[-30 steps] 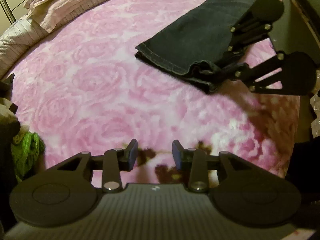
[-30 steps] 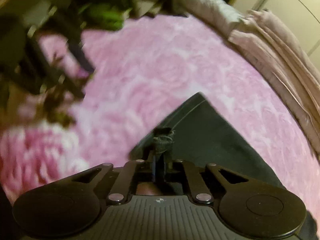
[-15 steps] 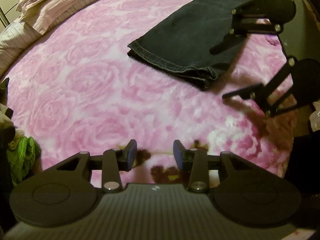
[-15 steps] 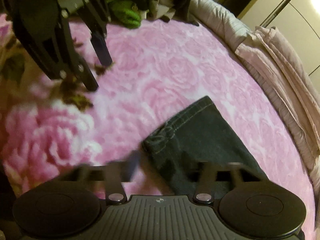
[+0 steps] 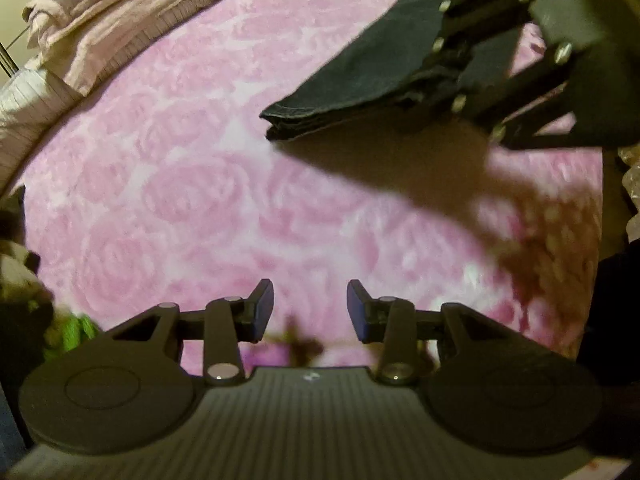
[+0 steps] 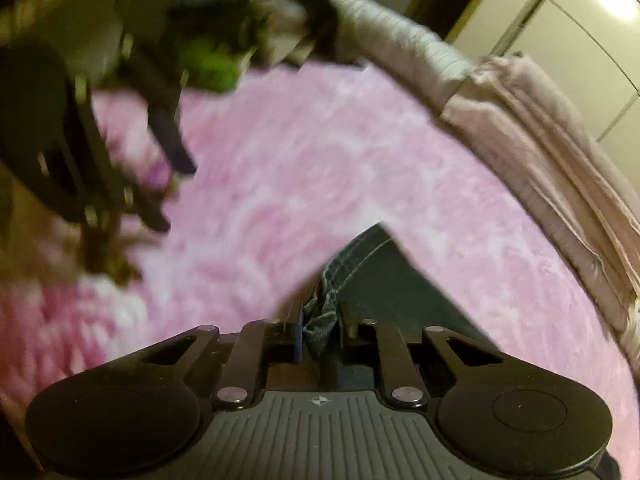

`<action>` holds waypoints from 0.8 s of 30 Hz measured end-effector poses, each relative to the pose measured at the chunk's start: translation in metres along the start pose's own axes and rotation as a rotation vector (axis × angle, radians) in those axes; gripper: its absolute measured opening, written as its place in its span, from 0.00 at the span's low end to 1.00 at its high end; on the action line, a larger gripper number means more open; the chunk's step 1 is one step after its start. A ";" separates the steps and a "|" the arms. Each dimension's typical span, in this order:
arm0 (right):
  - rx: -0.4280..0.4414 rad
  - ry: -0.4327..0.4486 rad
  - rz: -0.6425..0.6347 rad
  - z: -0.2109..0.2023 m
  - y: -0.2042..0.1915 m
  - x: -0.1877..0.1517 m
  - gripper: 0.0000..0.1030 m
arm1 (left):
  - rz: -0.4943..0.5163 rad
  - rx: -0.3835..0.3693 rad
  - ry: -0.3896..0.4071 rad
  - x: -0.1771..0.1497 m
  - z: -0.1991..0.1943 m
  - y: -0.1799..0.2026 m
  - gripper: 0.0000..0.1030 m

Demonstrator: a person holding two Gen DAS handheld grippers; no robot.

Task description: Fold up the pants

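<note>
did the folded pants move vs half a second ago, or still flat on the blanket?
Yes. The pants have come up off the pink blanket, casting a shadow on it; the right gripper, jaws just closed, pinches their corner.

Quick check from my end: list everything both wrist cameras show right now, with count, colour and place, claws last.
Jeans: one pair, dark, folded, one corner lifted off the blanket in the right claw.
Blanket: one, pink rose pattern, covering the bed.
Sheets: pale pink bundle, folded, along the far edge of the bed.
Clothes pile: dark items with something green, blurred, at the side of the bed.
Cabinet doors: pale, behind the bed.
Left claw: black, open, empty, over the blanket.
Right claw: black, just closed again, pinching the jeans' hem corner.
</note>
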State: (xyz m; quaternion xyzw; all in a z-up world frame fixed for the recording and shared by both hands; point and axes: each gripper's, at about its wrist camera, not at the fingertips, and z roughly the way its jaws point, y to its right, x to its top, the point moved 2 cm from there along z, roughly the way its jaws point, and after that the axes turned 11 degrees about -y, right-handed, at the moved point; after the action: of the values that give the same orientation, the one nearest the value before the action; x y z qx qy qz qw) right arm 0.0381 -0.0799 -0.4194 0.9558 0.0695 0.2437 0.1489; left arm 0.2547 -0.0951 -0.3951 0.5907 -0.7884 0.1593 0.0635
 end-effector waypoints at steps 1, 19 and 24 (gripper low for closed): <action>0.030 0.012 0.040 -0.009 0.014 0.003 0.10 | 0.003 0.005 0.007 0.008 -0.001 -0.001 0.34; 0.062 0.249 1.393 -0.102 0.464 -0.329 0.10 | 0.207 -0.028 0.111 0.320 0.038 0.128 0.36; 0.206 0.109 1.612 -0.039 0.487 -0.433 0.10 | 0.317 -0.078 0.053 0.380 0.064 0.191 0.37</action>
State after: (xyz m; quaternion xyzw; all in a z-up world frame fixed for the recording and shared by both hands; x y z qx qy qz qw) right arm -0.3289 -0.6197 -0.4244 0.7078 -0.6107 0.3148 -0.1643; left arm -0.0327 -0.4138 -0.3793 0.4514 -0.8755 0.1523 0.0811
